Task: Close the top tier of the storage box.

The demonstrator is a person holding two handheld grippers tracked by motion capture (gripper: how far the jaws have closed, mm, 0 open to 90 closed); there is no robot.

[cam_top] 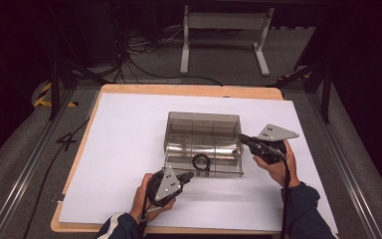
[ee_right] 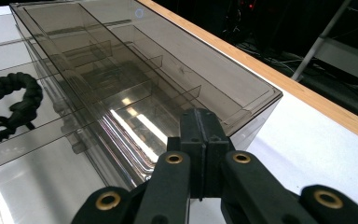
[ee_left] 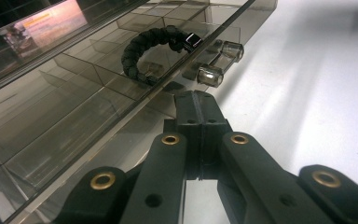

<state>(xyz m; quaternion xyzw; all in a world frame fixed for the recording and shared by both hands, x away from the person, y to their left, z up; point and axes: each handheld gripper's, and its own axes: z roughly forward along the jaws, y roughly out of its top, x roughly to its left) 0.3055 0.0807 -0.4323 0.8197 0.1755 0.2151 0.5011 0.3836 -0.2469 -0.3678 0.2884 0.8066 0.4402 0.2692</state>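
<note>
At the centre of the high view a smoked clear plastic drawer organizer (cam_top: 203,130) stands on the white table cover (cam_top: 129,149), with its divided drawer (cam_top: 204,163) pulled out toward the lower edge of the frame. A black braided paracord bracelet (cam_top: 201,161) lies in a middle compartment of that drawer, near its front wall; in the left gripper view it sits at upper centre (ee_left: 150,49), just behind the two clear knobs (ee_left: 210,74) on the drawer front.

The left gripper (cam_top: 186,177) is at lower centre of the high view, its jaws pressed together on nothing, with the tips just at the drawer's front wall below the knobs (ee_left: 196,100). That placement reads as readiness to push the drawer in, though contact with the wall is hard to confirm from this angle.

The right gripper (cam_top: 242,139) is at centre right of the high view, jaws likewise closed and empty, its tip resting at the right end of the case (ee_right: 200,116). It probably stands there to brace the light case so it does not slide across the cover when the drawer is pushed from the front.
</note>
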